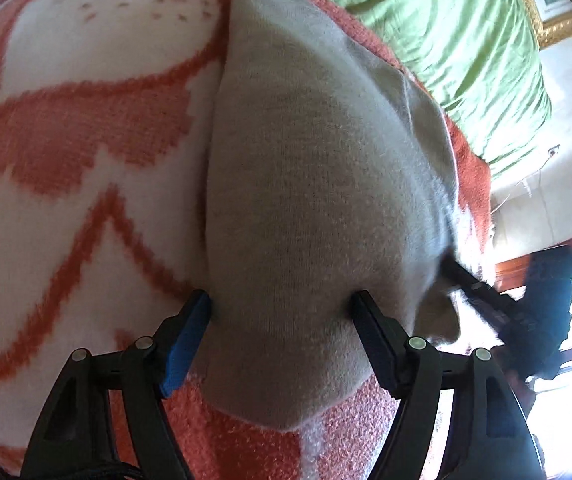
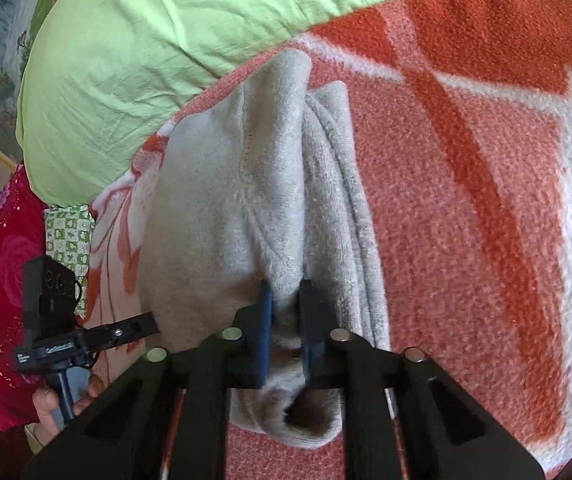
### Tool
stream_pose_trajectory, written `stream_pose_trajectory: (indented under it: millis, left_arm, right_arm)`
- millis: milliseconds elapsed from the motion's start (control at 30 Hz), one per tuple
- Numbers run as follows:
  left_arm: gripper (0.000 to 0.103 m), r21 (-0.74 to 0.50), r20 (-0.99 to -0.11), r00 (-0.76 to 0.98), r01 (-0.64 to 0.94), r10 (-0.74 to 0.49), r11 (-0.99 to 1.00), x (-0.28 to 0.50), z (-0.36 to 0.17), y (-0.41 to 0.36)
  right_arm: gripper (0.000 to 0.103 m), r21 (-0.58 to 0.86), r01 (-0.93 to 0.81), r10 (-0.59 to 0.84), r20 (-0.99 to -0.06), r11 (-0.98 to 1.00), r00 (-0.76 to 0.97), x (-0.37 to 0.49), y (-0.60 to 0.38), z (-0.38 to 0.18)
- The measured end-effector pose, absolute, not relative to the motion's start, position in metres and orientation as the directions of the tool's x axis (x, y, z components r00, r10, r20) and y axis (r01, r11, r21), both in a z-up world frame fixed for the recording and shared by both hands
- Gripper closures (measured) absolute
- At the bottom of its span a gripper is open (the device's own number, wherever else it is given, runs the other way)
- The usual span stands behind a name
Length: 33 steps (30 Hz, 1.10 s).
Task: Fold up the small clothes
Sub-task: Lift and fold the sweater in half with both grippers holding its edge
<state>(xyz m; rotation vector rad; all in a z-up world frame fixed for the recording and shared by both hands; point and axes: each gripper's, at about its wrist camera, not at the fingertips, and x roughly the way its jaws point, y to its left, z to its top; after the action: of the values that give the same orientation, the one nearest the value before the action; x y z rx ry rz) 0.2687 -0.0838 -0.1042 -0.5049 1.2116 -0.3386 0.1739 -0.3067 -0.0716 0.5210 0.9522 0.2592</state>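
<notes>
While the grey garment (image 1: 317, 184) lies on the orange blanket (image 1: 66, 128), the right gripper (image 2: 286, 320) pinches its fold; the left gripper (image 1: 282, 320) straddles it, jaws wide.

Bright daylight, window glare low right, fisheye-bent edges, slight blur

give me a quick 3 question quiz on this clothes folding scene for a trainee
1. True or false: the right gripper is clamped on a bunched fold of the grey garment.
2. What lies directly under the garment? A) green sheet B) orange and white blanket C) bare wood
3. How do the left gripper's jaws stand?

Key
1. True: its pads pinch the cloth.
2. B.
3. Wide apart, with the garment's near end between the fingers, which rest against the cloth at each side.
</notes>
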Motion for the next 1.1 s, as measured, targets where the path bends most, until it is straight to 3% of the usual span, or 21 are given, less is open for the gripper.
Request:
stream_pose_trajectory:
  millis: [167,367,633,767,900,1100]
  left_arm:
    - [0.028,-0.528,-0.796,0.33,0.029,-0.507,0.849,0.274,-0.094,-0.096]
    - [0.027,-0.501,-0.824,0.302,0.005,-0.479,0.865,0.28,-0.111,-0.103]
    - [0.025,-0.496,-0.833,0.281,-0.001,-0.476,0.868,0.28,-0.127,-0.101]
    - [0.027,-0.476,-0.83,0.323,0.016,-0.456,0.879,0.275,-0.108,-0.094]
    - [0.027,-0.503,-0.805,0.365,-0.001,-0.468,0.864,0.285,-0.091,-0.089]
    - [0.027,-0.481,-0.812,0.385,-0.016,-0.439,0.876,0.311,-0.084,-0.092]
  right_arm:
    - [0.093,0.505,-0.025,0.394,-0.64,0.863,0.66,0.165,-0.322,-0.019]
    - [0.093,0.446,0.053,0.343,-0.754,0.893,0.561,0.175,-0.319,-0.07]
    - [0.092,0.409,0.093,0.287,-0.767,0.908,0.574,0.173,-0.315,-0.094]
    - [0.077,0.404,0.113,0.255,-0.746,0.908,0.615,0.168,-0.319,-0.072]
    - [0.074,0.429,0.092,0.258,-0.687,0.899,0.68,0.171,-0.321,-0.046]
    - [0.073,0.401,0.037,0.273,-0.685,0.915,0.675,0.201,-0.304,-0.04]
